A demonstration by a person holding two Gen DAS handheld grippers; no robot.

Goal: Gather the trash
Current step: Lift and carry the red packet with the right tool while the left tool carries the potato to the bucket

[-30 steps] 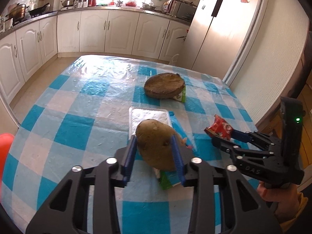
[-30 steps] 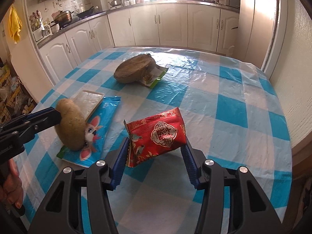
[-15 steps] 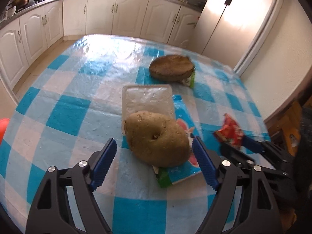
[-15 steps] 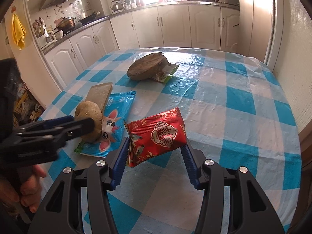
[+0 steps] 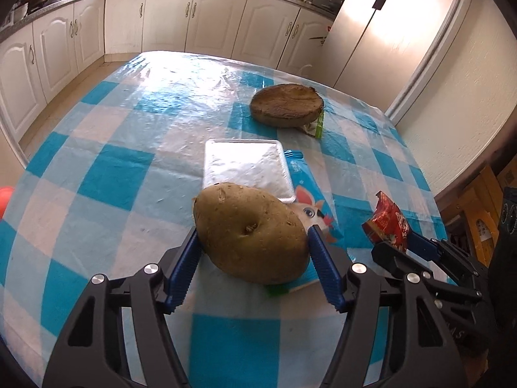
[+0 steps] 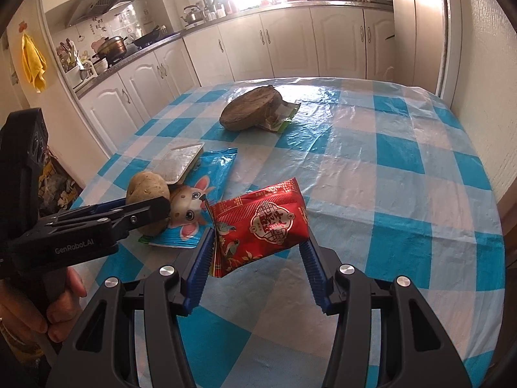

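Note:
My left gripper (image 5: 253,242) is shut on a brown potato (image 5: 250,236), which sits low over a blue snack wrapper with a rabbit face (image 5: 318,220). The potato (image 6: 147,190) and the left gripper (image 6: 155,208) also show in the right wrist view. My right gripper (image 6: 258,236) is shut on a red snack wrapper (image 6: 260,223) and holds it above the table. That wrapper (image 5: 387,223) shows at the right of the left wrist view.
A clear plastic tray (image 5: 247,166) lies partly on the blue wrapper. A large brown half-round lump (image 5: 287,105) rests on a green-edged wrapper (image 5: 316,126) farther back. The table has a blue-and-white checked cloth (image 5: 113,177). Kitchen cabinets (image 5: 161,16) stand beyond it.
My left gripper let go of the potato, opened wide half a second ago, and has now closed on it again across its long side. The right gripper kept hold of the red wrapper.

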